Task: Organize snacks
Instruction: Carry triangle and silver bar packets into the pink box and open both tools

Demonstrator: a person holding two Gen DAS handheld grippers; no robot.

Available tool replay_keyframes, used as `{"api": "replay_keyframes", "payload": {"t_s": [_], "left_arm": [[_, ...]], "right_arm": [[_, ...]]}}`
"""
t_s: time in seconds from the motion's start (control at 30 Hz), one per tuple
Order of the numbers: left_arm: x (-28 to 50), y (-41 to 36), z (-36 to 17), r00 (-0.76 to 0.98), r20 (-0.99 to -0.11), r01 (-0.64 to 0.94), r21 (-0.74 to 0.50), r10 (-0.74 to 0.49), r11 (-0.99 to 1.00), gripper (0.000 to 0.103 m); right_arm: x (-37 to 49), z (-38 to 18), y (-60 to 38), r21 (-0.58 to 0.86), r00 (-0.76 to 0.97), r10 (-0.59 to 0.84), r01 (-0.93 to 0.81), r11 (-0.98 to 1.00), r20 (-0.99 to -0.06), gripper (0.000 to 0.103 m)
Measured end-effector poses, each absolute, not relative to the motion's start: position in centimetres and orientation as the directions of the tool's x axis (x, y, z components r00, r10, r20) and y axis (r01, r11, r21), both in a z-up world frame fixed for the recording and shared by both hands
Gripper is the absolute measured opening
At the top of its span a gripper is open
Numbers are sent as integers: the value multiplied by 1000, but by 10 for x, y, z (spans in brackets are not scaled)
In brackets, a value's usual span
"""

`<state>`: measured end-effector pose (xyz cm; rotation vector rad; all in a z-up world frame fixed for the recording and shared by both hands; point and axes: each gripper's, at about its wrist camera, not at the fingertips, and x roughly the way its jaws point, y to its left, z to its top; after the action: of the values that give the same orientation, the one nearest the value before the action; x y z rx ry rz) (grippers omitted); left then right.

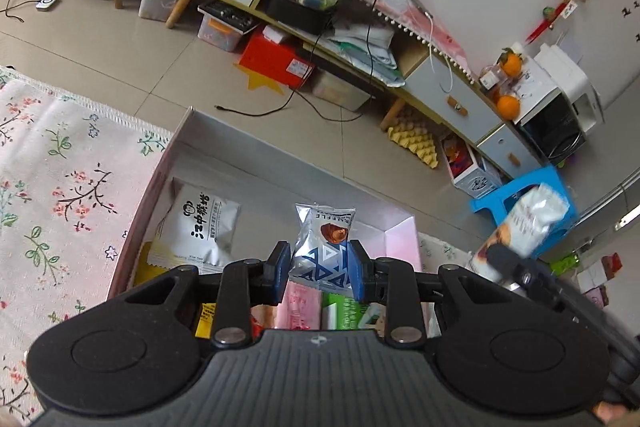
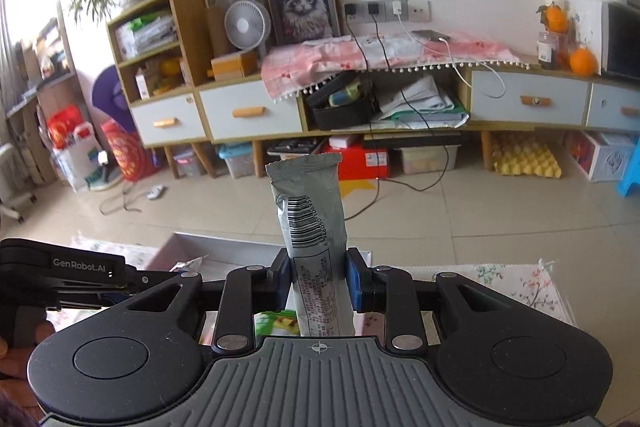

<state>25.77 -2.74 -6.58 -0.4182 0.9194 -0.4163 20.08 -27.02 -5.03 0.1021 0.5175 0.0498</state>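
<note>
- The left gripper (image 1: pixel 320 269) has its blue pads pressed on the lower half of a silver-and-blue truffle packet (image 1: pixel 322 247); the jaws stand narrowly apart, only as wide as the packet, whose long axis runs forward along the fingers, top seam away from the camera.
- Directly beneath and ahead of it lies the pink snack box (image 1: pixel 400 235), open-topped on the floral tablecloth (image 1: pixel 60 167). A white pouch with black characters (image 1: pixel 200 227) lies flat at the box's far left; the bare floor beside it, straight under the truffle packet, looks like the free spot.
- The right gripper (image 2: pixel 318 281) is likewise clamped on a grey wrapped bar (image 2: pixel 312 219), which stands upright between the pads, barcode facing the camera.
- In the left view that bar (image 1: pixel 520 227) hangs right of the box, outside its wall and raised.
- So the left hand seems nearer to a drop; the right must likely travel leftward over the box wall first.
</note>
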Motion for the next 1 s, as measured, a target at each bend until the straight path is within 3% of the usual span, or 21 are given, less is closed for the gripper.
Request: {"api": "replay_keyframes", "payload": {"t_s": [0.23,0.37,0.57,0.8,1.0], "left_arm": [[258,-21,-76,513,-685,156,-518,-517,841,27],[256,-20,-74,523,-687,157,-505,-505,849,42],[254,-7,-65,538,-676,136,-520,-504,843,43],[247,6,-46,544,-686,82,-530,-484,844,44],[222,14,-27,547,-716,63,-481,-433,874,47]], "right_arm": [[230,-54,-228,-183,855,71,-190,965,-514,26],[248,-69,-207,-323,835,24,-239,916,-550,26],[257,-90,-189,-445,821,-32,-275,852,-570,28],[232,-76,-206,-309,825,11,-223,925,-565,30],[191,-50,-244,-38,806,71,-115,993,-587,31]]}}
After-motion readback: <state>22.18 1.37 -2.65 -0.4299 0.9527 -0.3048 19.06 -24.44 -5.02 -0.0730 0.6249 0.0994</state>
